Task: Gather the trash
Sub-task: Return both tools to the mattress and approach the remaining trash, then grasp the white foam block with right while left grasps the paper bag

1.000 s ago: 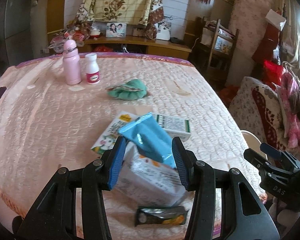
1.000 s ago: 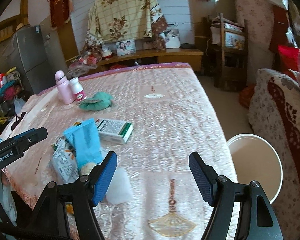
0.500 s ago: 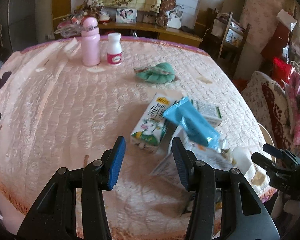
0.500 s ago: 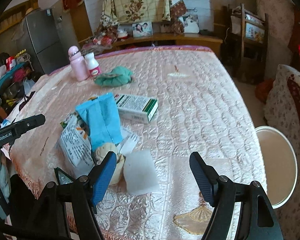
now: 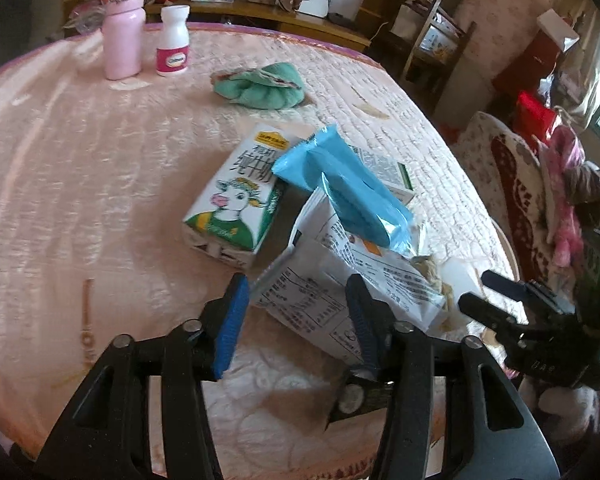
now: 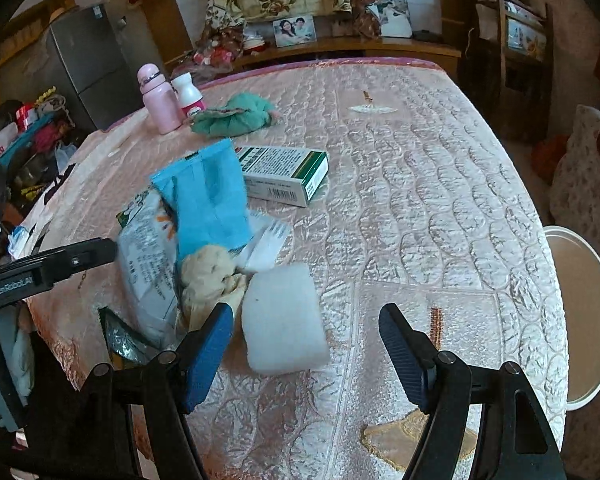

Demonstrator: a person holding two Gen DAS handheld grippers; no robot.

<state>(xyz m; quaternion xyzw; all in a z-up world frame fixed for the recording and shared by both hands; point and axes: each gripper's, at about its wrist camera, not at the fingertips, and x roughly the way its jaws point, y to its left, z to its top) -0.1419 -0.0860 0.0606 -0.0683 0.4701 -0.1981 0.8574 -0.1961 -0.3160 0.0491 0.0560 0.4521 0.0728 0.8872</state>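
L gripper (image 5: 296, 312) is open, jaws spread w/ nothing between them, hovering over the near edge of the pink quilted table (image 5: 60, 184); the corner of a white printed wrapper (image 5: 340, 284) sits just ahead of its tips. R gripper (image 6: 306, 354) is also open and wide, over the same near edge, w/ a white foam block (image 6: 282, 320) lying on the cloth just ahead of its left finger, not touched.

Trash is bunched toward the near edge: a blue pouch (image 5: 344, 188) lies on top of the white printed wrapper, a milk carton (image 5: 236, 204) is just beside them, a green-and-white box (image 6: 284, 174) behind the pouch. A crumpled beige wad (image 6: 210, 276) sits between the wrapper and foam block, touching the block or nearly; can't tell. A dark foil wrapper (image 6: 120, 336) lies at the very edge.

Toward the far left corner: pink bottle (image 5: 122, 32), white bottle (image 5: 173, 42), and a green cloth (image 5: 260, 86) near them. A white bin (image 6: 580, 312) stands off the right edge.
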